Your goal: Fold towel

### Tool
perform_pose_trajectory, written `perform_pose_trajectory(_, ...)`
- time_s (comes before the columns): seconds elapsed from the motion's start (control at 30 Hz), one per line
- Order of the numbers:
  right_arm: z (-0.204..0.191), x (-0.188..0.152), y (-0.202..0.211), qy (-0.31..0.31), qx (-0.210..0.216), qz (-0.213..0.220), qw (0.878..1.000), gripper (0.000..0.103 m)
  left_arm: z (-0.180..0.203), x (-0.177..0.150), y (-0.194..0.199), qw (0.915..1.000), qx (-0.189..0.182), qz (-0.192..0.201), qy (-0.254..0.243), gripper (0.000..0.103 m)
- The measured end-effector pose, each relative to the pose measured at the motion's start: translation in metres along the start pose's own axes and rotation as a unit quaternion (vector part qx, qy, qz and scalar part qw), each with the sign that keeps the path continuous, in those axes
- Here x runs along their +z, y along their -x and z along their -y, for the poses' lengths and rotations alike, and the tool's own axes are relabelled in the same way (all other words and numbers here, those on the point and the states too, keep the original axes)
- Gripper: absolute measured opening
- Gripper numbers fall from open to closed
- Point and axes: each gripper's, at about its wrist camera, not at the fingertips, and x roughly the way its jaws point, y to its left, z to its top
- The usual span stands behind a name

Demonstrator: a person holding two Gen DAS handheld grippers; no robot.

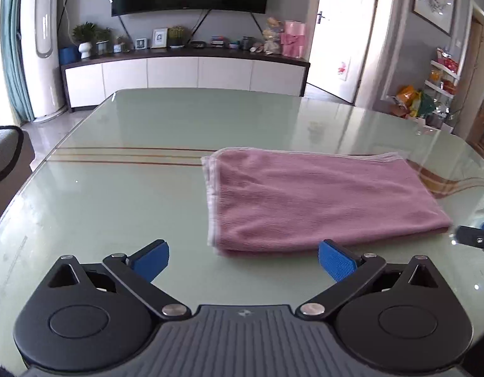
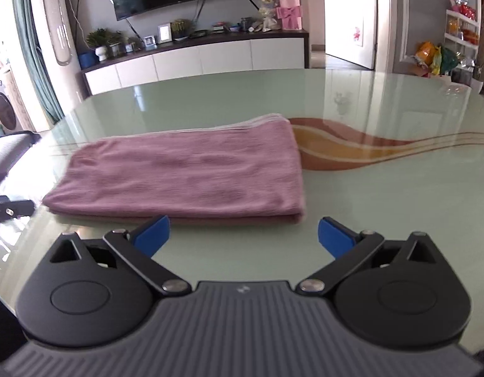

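Left wrist view: the left gripper [image 1: 243,262] has its blue-padded jaws spread wide, holding nothing, above the pale green glass bench [image 1: 116,194]. The folded pink terry towel [image 1: 320,201] lies flat just ahead and to the right, its near edge close to the right jaw. Right wrist view: the right gripper [image 2: 243,237] is likewise spread and empty, the towel [image 2: 185,172] just ahead and leftward.

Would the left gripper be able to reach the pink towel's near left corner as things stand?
Probably yes: the left gripper is open, the pink towel corner lies just ahead on the glass table, nothing between.
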Motion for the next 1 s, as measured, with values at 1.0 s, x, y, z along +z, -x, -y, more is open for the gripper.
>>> perform_pose_trajectory(1.0,-0.02,0.002,0.019,-0.017,0.02,-0.025,0.999,0.103,0.022,-0.003,0.052,0.9985,0.053,-0.007,-0.007,0.102)
